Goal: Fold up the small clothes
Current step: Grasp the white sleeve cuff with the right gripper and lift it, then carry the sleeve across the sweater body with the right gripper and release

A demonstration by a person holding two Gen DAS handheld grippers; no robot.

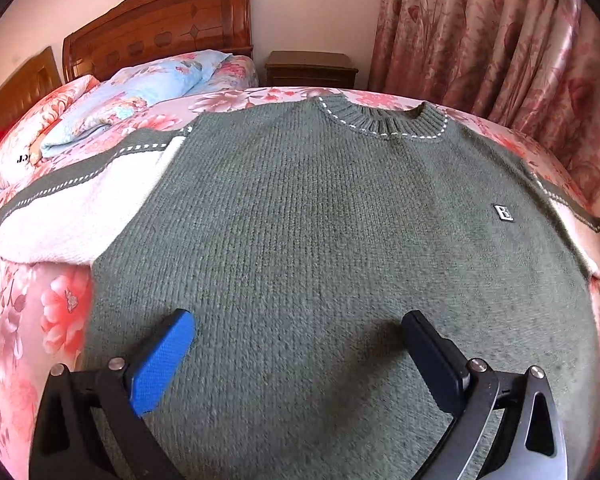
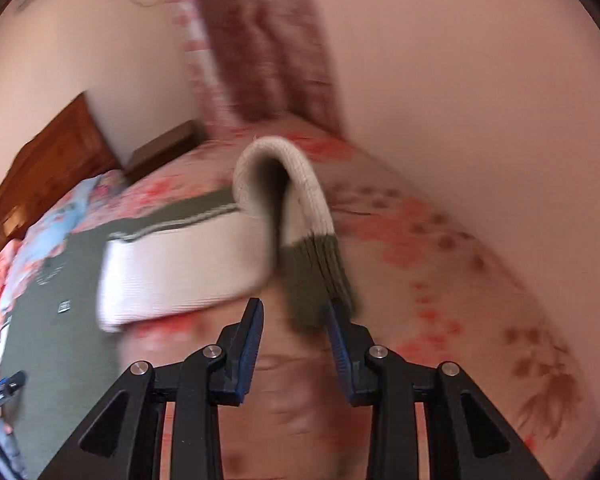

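A grey-green knit sweater (image 1: 320, 220) with white sleeves lies flat, front up, on the floral bed; its collar (image 1: 384, 122) points away from me. My left gripper (image 1: 300, 332) is open, its blue pads spread wide, low over the lower body of the sweater. In the right wrist view my right gripper (image 2: 294, 316) is open, and the green cuff (image 2: 320, 280) of the white right sleeve (image 2: 180, 268) hangs curled between its fingers, against the right finger. The frame is blurred by motion. The left gripper's tip (image 2: 4, 390) shows at the far left there.
The bed has a pink floral sheet (image 1: 28, 320) with folded blue and pink bedding (image 1: 112, 104) by the wooden headboard (image 1: 160, 28). A dark nightstand (image 1: 310, 68) and floral curtains (image 1: 500, 40) stand behind. A wall is close on the right (image 2: 480, 100).
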